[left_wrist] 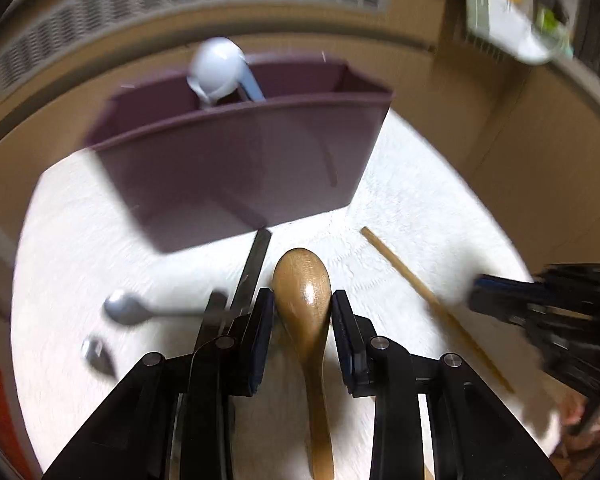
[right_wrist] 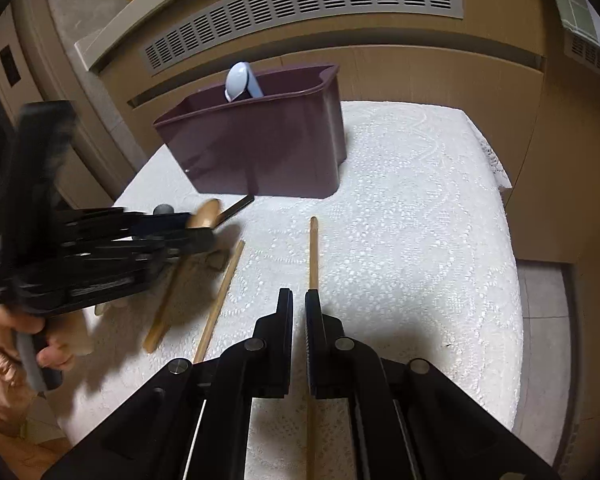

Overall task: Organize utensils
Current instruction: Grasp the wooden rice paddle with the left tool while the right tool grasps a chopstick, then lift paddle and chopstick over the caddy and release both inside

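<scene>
Left gripper [left_wrist: 302, 307]: fingers set either side of the wooden spoon [left_wrist: 305, 300] at the bowl's base; whether the pads press it cannot be told.
Wooden spoon: long axis runs along the fingers, bowl pointing toward the maroon bin [left_wrist: 236, 160]; handle end cut off by the frame edge.
Right gripper [right_wrist: 299, 300]: jaws narrow, closed around a chopstick [right_wrist: 313, 248] that points toward the bin.
Second chopstick [right_wrist: 220, 296]: flat on the white lace cloth [right_wrist: 420, 208], between the two grippers.
Maroon bin: on the cloth, holding a pale blue spoon [right_wrist: 238, 80], bowl up.
Left view only: metal spoon [left_wrist: 126, 310], dark flat utensil [left_wrist: 254, 268], both blurred, in front of the bin.
Right view only: hand [right_wrist: 56, 352] on the left gripper's handle.
</scene>
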`<state>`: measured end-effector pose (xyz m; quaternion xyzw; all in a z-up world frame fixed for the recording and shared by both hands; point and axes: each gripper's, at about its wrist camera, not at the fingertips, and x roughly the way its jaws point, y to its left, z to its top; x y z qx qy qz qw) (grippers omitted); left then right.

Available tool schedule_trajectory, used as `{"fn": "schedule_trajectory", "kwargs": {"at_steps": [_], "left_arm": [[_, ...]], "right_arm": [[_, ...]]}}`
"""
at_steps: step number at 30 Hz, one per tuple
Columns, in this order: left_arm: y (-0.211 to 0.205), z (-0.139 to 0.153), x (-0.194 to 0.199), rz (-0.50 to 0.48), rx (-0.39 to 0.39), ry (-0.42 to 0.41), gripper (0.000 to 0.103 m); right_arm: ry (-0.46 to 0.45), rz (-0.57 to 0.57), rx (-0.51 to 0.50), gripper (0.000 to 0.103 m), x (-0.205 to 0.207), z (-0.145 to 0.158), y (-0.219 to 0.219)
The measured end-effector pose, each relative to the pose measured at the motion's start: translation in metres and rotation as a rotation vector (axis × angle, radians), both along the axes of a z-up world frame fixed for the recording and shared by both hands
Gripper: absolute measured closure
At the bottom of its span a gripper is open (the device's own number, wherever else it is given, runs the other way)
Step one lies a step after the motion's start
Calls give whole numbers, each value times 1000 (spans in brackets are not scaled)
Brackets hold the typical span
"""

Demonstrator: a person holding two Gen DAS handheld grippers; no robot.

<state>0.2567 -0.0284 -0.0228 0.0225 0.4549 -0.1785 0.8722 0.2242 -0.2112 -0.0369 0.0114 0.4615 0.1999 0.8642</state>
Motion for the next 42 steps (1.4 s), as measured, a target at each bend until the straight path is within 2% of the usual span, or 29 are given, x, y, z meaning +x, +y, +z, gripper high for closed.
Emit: {"fn": "schedule_trajectory", "kwargs": {"at_steps": [2,4,5,8,10,11,13,19,22,32,35,38,42], "left_arm": [[13,10,-21,25,-37,-44,72],[24,18,-39,46,-61,-88,72],[30,23,-48,54,-78,-107,72],[49,30,-66,67,-110,-137,72],[51,35,-69,77,-109,-153,72],[52,34,-75,79,-108,-161,72],[57,36,-81,84,-113,-167,72],[63,47,-87,96,-128,-195,72],[63,51,-89,100,-133,-205,72],[62,73,-95,110,-118,-260,72],[63,99,-92,103,-126,-308,72],[63,145,-88,93,-122,-420,72],[64,190,-69,86,-133,-524,72]], "right_arm": [[21,43,-35,92,4,-5,7],[23,44,-89,74,9,-11,11],[22,45,-120,72,13,-14,14],[57,57,-151,74,27,-26,19],[65,48,-189,97,32,-31,23],[44,43,-243,97,31,-30,28],[31,40,-241,98,28,-24,31],[-82,24,-133,98,-6,28,26],[-137,30,-121,98,-21,50,27],[-241,34,-82,98,-34,87,31],[-304,19,-39,98,-31,108,28],[-412,2,5,98,-26,149,23],[-563,-34,68,98,-7,204,20]]}}
